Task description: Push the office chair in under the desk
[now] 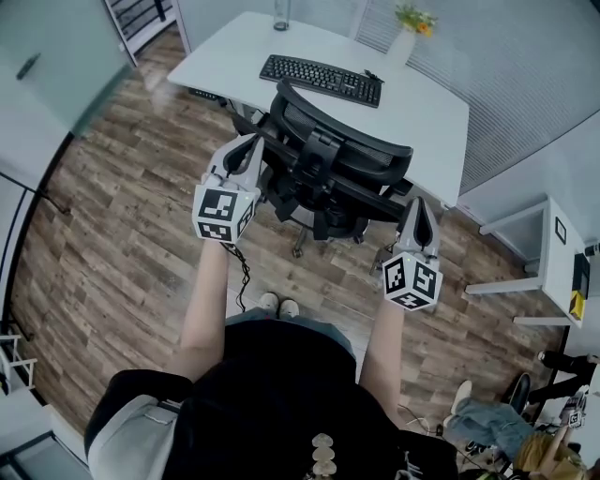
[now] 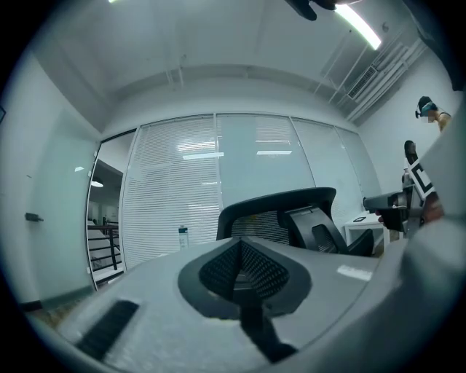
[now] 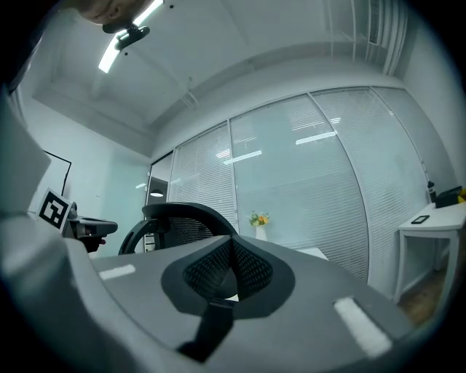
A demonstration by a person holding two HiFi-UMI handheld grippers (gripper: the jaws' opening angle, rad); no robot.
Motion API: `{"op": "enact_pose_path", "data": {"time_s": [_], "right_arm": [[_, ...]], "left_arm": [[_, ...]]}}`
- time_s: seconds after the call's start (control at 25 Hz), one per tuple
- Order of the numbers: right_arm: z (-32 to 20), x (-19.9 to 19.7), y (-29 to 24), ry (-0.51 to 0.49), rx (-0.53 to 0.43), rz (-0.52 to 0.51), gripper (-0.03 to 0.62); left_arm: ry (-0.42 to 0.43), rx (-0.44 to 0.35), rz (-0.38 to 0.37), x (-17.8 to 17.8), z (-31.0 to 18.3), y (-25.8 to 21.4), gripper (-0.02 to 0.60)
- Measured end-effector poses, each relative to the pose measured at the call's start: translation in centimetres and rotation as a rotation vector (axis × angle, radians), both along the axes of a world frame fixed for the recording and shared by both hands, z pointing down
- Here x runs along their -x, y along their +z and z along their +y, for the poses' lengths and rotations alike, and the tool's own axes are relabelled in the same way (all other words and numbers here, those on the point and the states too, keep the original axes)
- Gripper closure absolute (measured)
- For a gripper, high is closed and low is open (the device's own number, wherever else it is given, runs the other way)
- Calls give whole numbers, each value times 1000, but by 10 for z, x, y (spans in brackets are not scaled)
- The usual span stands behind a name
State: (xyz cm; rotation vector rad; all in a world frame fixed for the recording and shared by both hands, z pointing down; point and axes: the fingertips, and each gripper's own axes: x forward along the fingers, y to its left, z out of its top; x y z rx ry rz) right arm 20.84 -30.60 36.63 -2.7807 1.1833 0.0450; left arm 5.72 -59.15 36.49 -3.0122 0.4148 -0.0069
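The office chair [image 1: 342,141] is black mesh, the desk [image 1: 422,108] white, the flowers [image 1: 415,18] seemingly yellow-orange.

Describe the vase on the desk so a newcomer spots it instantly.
Find the white desk beyond the black office chair. At its far right corner, past the keyboard, stands a white vase. It alone holds yellow-orange flowers; the bottle farther left holds none.

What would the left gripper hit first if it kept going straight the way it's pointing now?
Most likely the office chair: the left gripper, its fingers shut on nothing, points level at the upper backrest's near edge. Depth is unclear; aimed slightly off, it could slip past toward the desk.
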Motion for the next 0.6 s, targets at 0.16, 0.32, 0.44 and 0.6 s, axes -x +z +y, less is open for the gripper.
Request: {"op": "enact_pose_path", "data": {"time_s": [0.16,0.32,0.44,0.6], "right_arm": [[-3,-1,1,-7,10,-1,583],[-3,-2,2,-9,15,-4,583],[-5,-2,1,-14,18,-3,583],[-9,-2,1,-22,22,-1,583]], "left_arm": [[4,1,-9,-2,0,3,574],[9,-7,-16,-3,1,2,574],[9,-7,-18,-4,1,2,574],[8,-7,-23,-5,0,2,574]]}}
